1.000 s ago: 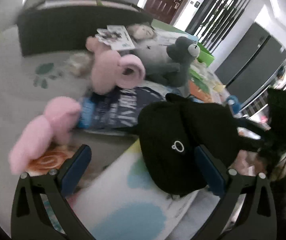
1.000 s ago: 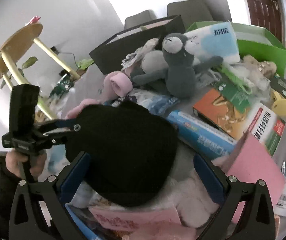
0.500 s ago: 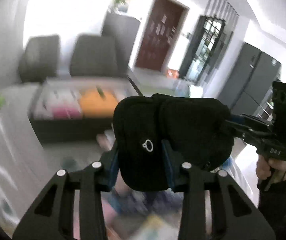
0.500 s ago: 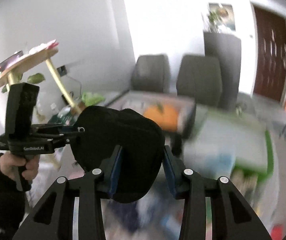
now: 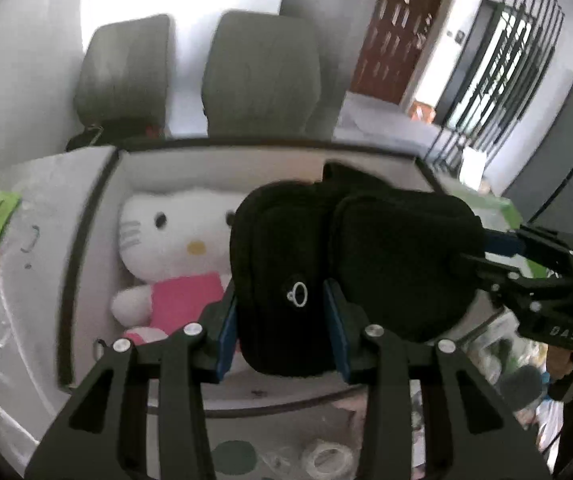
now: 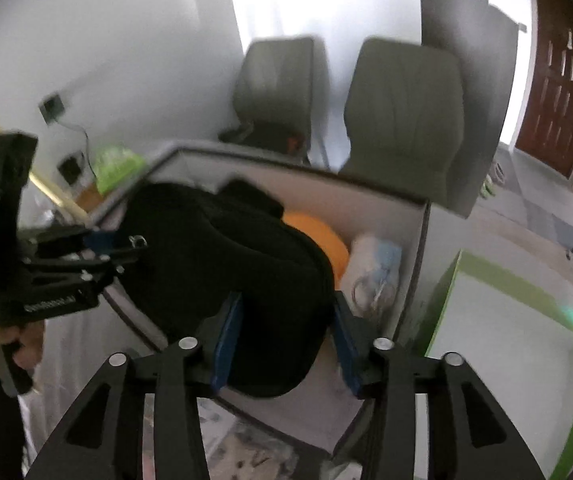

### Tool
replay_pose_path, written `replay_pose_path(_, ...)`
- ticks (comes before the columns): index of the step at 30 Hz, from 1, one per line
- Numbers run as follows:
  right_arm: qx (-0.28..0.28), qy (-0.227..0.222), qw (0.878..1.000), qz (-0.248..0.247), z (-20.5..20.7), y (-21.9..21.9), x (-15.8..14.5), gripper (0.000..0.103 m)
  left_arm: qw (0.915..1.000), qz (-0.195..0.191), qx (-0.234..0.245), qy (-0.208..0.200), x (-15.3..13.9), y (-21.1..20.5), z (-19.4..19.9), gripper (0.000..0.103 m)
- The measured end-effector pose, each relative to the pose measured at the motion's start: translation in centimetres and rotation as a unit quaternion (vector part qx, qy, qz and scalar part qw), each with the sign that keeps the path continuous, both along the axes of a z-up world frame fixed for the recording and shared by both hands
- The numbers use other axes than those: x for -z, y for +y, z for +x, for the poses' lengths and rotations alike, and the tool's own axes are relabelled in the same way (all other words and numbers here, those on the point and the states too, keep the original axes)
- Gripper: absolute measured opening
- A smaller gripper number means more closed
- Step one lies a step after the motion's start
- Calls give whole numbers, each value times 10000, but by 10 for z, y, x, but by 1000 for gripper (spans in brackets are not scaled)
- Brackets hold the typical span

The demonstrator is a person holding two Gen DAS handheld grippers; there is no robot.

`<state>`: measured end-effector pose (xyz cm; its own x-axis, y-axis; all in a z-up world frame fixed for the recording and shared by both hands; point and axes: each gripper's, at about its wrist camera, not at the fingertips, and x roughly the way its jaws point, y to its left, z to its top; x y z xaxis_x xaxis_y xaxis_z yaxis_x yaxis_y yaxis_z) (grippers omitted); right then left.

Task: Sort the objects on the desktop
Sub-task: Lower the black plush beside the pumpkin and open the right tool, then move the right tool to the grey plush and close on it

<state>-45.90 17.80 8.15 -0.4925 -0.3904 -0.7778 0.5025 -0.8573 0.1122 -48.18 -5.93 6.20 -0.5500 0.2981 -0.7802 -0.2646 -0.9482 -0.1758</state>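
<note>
Fabric of a soft black pouch (image 5: 350, 256) hides half the white cat plush (image 5: 174, 240) in the open box (image 5: 86, 216). Left gripper (image 5: 284, 320) clamps one end. Right gripper (image 6: 284, 344) spans the other, jaws opening; pad contact is unclear.

Two grey chairs (image 5: 260, 76) stand behind one open white box (image 5: 86, 216). One black bag (image 5: 350, 256) hangs between two grippers — left (image 5: 284, 326), right (image 6: 284, 344). Inside the box — one cat plush (image 5: 174, 252), one orange thing (image 6: 326, 244). One brown door (image 5: 398, 36).

Left gripper (image 5: 284, 322) jaws clamped shut, right gripper (image 6: 286, 344) jaws opening, both angled downward
</note>
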Motion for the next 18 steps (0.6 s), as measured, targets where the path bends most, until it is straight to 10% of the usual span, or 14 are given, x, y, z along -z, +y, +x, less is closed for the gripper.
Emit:
replay_pose_path(3, -30, -182, 9988, 444, 2, -6, 19, 62, 9993, -273, 193, -181, 15, 7, 5, 50)
replay_pose_path(8, 55, 302, 9989, 352, 31, 9, -17, 71, 9995, -105, -47, 293, -13, -19, 34, 103)
replay_pose_path(18, 31, 791, 9955, -526, 149, 103, -83, 81, 9898, 494, 996, 890, -64, 27, 135, 103)
